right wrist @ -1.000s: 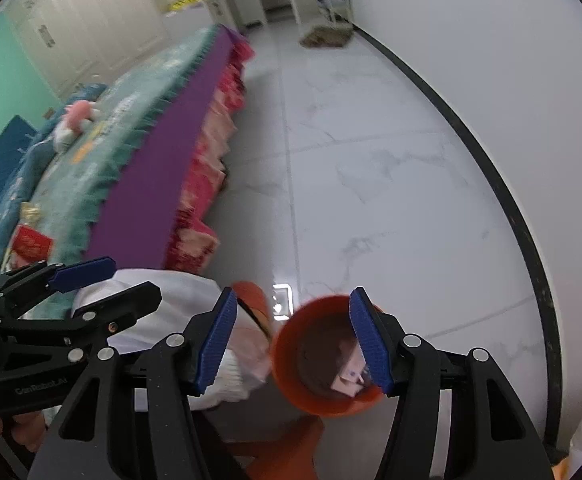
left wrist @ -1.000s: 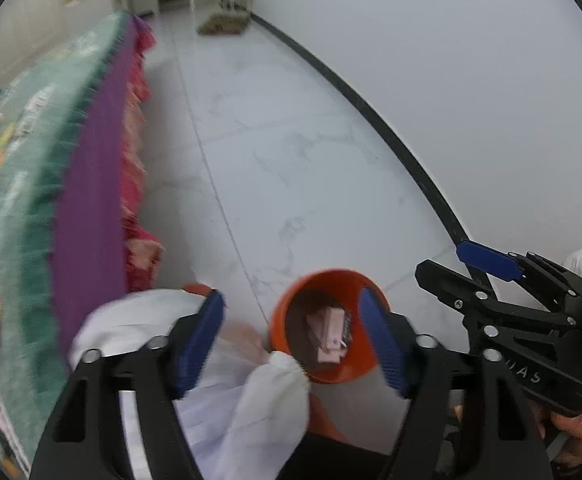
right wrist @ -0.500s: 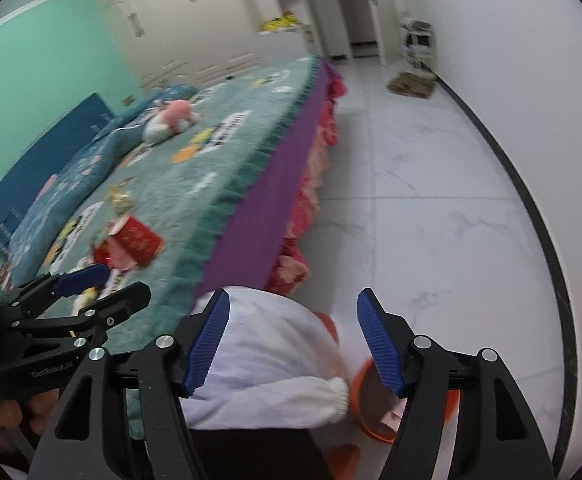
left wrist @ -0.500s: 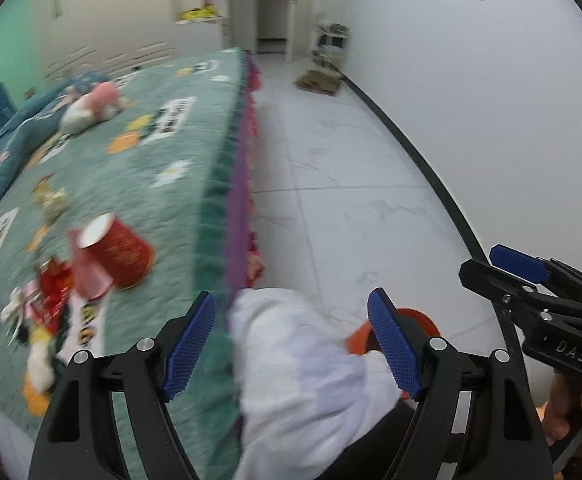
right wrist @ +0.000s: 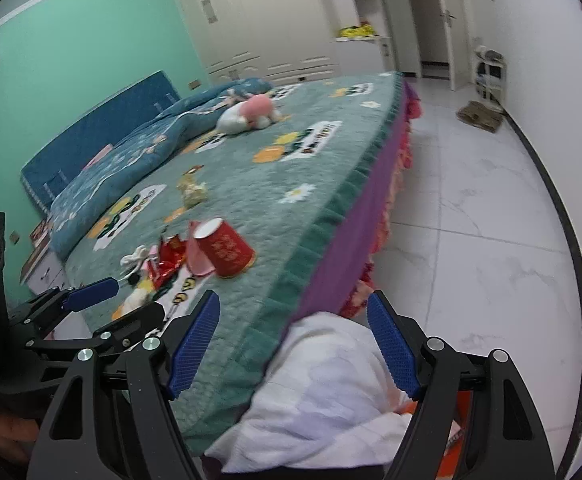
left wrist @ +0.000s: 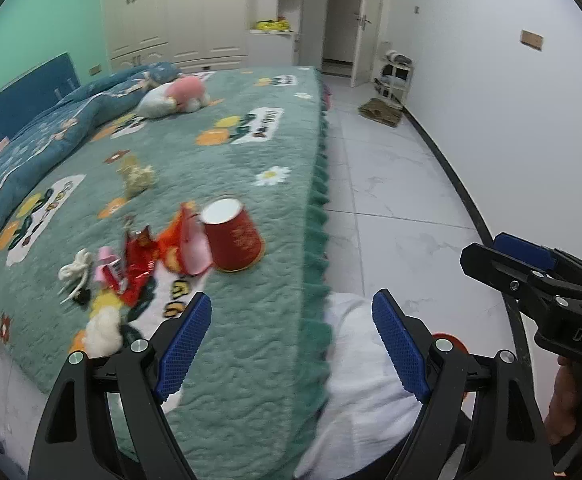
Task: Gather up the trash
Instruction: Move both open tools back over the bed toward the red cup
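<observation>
A red paper cup (left wrist: 233,240) lies on its side on the green bedspread (left wrist: 251,380), near the bed's edge; it also shows in the right wrist view (right wrist: 225,253). Beside it lies a heap of trash: red wrappers (left wrist: 141,262), a pink piece (left wrist: 191,248), white crumpled paper (left wrist: 103,330). A yellowish crumpled wrapper (left wrist: 137,174) lies farther back. My left gripper (left wrist: 291,344) is open and empty, in front of the cup. My right gripper (right wrist: 291,344) is open and empty over the bed edge. The orange bin (left wrist: 447,340) is mostly hidden behind a white sleeve.
A pink and white plush toy (left wrist: 175,96) and a blue quilt (left wrist: 51,132) lie at the bed's far end. White tiled floor (left wrist: 403,216) runs along the bed's right side to a doorway. A doormat (left wrist: 381,111) and a small rack stand by the far wall.
Both grippers have lifted and swung left from the orange bin on the floor up to the bed. The cup and trash heap now lie ahead. Both stay open.
</observation>
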`<state>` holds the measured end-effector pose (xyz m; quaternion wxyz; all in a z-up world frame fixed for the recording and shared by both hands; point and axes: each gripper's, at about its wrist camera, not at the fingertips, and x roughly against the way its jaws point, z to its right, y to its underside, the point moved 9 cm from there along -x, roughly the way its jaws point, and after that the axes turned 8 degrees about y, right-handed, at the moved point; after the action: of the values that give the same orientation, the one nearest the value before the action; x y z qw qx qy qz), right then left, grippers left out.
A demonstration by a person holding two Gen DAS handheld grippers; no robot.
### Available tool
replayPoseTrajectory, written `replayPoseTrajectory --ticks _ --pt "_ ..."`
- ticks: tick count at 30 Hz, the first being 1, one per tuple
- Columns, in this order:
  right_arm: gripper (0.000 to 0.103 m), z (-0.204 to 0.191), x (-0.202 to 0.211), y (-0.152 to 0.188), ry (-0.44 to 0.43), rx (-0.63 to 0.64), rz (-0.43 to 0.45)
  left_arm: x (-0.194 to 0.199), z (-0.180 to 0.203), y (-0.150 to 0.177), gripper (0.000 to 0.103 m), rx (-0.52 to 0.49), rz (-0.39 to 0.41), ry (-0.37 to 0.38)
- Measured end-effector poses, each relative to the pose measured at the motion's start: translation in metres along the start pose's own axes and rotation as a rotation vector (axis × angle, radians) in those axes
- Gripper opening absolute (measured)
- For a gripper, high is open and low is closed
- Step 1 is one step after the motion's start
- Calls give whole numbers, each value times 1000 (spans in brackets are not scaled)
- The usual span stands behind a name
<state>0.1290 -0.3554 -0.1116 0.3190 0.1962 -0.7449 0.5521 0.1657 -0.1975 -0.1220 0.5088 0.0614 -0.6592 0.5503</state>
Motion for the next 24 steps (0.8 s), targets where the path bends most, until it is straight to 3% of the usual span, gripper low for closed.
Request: replayPoseTrajectory --ticks 24 --pt "76 -130 -68 -20 -111 200 -90 7 -139 19 82 238 -25 -119"
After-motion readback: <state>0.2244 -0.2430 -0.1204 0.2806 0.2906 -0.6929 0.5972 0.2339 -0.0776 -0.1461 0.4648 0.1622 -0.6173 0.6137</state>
